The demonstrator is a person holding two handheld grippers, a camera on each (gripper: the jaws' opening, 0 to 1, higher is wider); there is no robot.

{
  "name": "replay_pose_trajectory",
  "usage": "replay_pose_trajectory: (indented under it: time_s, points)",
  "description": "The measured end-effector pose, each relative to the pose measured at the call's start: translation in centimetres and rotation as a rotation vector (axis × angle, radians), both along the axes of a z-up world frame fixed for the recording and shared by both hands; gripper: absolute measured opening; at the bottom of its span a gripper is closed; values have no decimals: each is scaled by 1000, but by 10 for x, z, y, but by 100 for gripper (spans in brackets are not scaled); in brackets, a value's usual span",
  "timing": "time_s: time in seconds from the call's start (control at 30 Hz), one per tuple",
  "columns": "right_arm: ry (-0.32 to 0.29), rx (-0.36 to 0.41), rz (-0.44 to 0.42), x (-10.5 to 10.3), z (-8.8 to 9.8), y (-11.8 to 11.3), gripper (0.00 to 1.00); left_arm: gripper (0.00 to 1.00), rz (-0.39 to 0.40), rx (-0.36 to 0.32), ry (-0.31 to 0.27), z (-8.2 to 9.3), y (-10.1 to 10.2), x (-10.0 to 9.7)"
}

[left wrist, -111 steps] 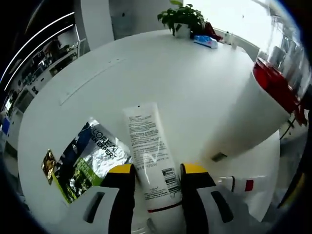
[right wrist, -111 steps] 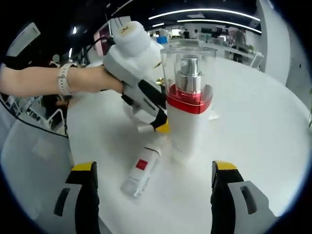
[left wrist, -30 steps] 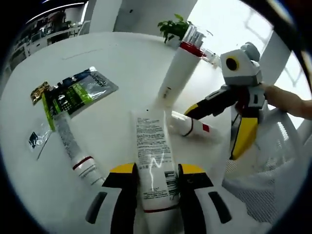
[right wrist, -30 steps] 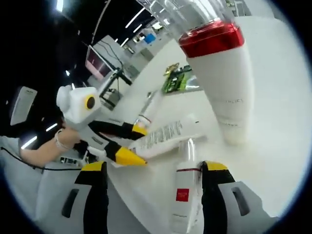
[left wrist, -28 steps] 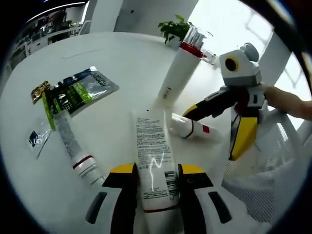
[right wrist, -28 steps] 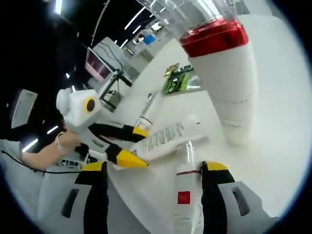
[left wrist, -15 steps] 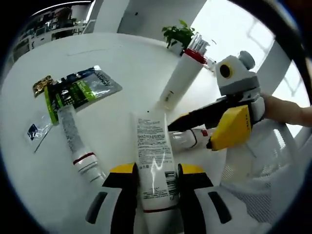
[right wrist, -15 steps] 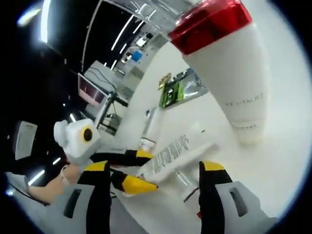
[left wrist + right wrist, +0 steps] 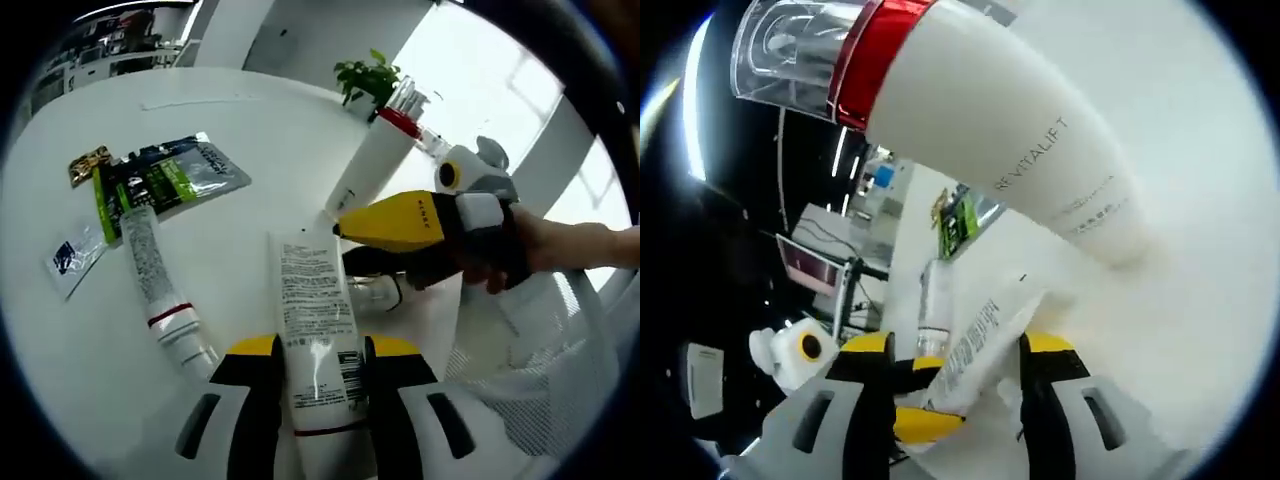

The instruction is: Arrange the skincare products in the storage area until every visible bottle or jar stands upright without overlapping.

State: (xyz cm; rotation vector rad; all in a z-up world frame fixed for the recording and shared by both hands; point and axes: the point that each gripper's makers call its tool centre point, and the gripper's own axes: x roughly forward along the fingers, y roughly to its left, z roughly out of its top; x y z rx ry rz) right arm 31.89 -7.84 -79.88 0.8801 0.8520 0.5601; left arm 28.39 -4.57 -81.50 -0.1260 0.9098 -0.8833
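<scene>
The left gripper (image 9: 315, 355) is clamping its jaws snugly on the lower end of a white tube (image 9: 313, 320), the tube's printed face pointing out over the round white table (image 9: 250, 130). The right gripper (image 9: 345, 245) is reaching in from the table's near edge, its yellow-tipped jaws closing in on a small bottle (image 9: 385, 290) lying flat beside the tall pump bottle (image 9: 375, 160). That pump bottle with the red collar is standing upright near the middle of the table. A second, thinner tube (image 9: 160, 290) is lying on its side toward the left edge, next to a green sachet (image 9: 150, 185) and a smaller packet (image 9: 72, 255).

In the right gripper view, the right gripper (image 9: 950, 375) is showing its jaws fairly close together around the tip of the white tube (image 9: 975, 335), but whether they are actually gripping anything I cannot tell.

The risk here is crowding: both tools are working close to the pump bottle's (image 9: 990, 120) base, and a nudge from either jaw or the swinging tube could, I judge, topple the one item already standing. The two tools could also snag each other.

The small bottle is mostly hidden behind the right gripper's jaws. The held tube's cap end is cut off below the left jaws.
</scene>
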Motion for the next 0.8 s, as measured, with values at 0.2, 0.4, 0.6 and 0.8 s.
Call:
replay_pose_trajectory:
  time_s: [0.2,0.4,0.6,0.8]
  points:
    - [28,45,-37,5,0,-6,35,26,2,-32,-15,7,-2,2]
    - [35,84,-53,10,4,-9,28,26,-15,-50,-56,14,-6,3]
    - [27,117,-67,16,11,-12,19,25,-38,-54,-124,24,-8,2]
    - [-1,121,-64,21,20,-17,11,25,-93,-35,-203,31,-9,0]
